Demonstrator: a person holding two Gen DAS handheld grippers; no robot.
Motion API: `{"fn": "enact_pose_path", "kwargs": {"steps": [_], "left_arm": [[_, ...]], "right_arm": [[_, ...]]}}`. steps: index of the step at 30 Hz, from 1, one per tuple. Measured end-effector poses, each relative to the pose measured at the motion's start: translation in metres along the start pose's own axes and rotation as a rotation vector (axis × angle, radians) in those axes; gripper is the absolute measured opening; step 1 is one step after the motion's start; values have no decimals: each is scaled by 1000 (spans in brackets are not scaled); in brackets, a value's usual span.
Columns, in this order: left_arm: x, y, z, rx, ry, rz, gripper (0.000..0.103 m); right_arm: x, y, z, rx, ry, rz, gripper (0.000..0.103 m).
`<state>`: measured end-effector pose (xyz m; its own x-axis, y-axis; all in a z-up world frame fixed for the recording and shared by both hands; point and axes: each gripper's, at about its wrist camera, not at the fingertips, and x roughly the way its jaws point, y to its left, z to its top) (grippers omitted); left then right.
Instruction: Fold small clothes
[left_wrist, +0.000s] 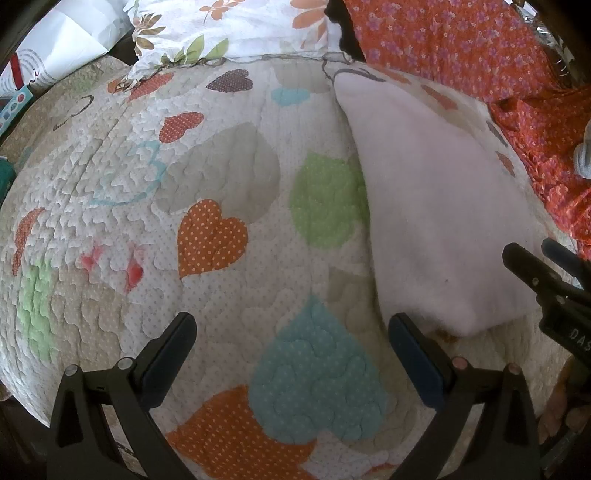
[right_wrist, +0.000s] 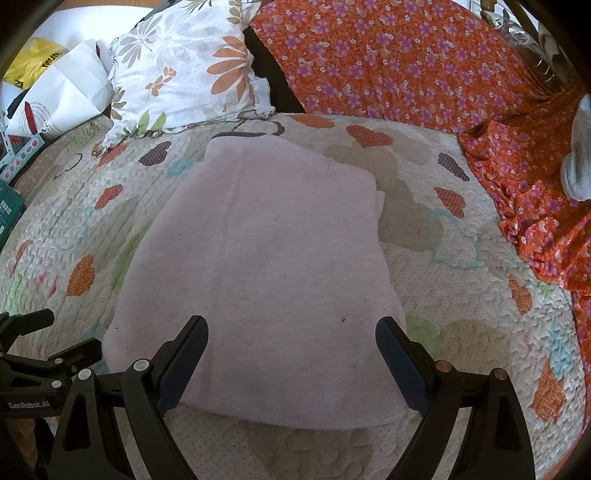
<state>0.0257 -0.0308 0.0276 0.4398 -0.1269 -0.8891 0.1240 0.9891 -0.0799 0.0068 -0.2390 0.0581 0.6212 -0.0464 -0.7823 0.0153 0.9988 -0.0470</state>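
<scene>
Over on the far left there was a white paper bag with red print (right_wrist: 62, 96) slumped against the white pillow with orange and grey flowers (right_wrist: 184, 70), both at the head of the bed. The left hand-held gripper (left_wrist: 291, 354) hung over bare heart-patterned quilted bedspread (left_wrist: 207, 177) with its jaws spread wide and nothing between them, its right finger just beside the near corner of the garment. The thing to fold, a pale pink soft knit garment (right_wrist: 258, 258), lay flat in the middle of the bed and looked already folded at least once, since a second layer edge peeked out on its far right side. The right hand-held gripper (right_wrist: 291, 354) was wide open too, empty, hovering right over the garment's near edge. Further right sat a rumpled orange sheet with purple flowers (right_wrist: 406, 62) and a grey fuzzy thing I couldn't identify at the frame edge. My worry: with stacked layers, a pinch could catch only the top one and the fold would slide apart, or the fingers could snag the puffy quilt along with it and drag everything crooked.
</scene>
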Motion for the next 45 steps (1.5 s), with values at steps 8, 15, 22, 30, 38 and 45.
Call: {"fn": "enact_pose_path", "kwargs": {"steps": [8,15,22,30,38,45], "left_arm": [[1,0,-1,1,5,-2,103],[2,0,-1,-1,7,-3,103],[4,1,-2,-6,15,-8,103],[9,7,-2,-27,39,-30,103],[8,8,-1,-35,35,-40,103],[-4,10,1,-21,-32,-13,103]], "right_arm": [[0,2,-1,0,0,1,95],[-1,8,0,-5,-5,7,95],[-5,6,1,-3,-20,24,95],[-5,5,2,-8,-26,26,95],[-2,5,0,-24,-20,3,95],[2,3,0,-57,1,-101,95]]}}
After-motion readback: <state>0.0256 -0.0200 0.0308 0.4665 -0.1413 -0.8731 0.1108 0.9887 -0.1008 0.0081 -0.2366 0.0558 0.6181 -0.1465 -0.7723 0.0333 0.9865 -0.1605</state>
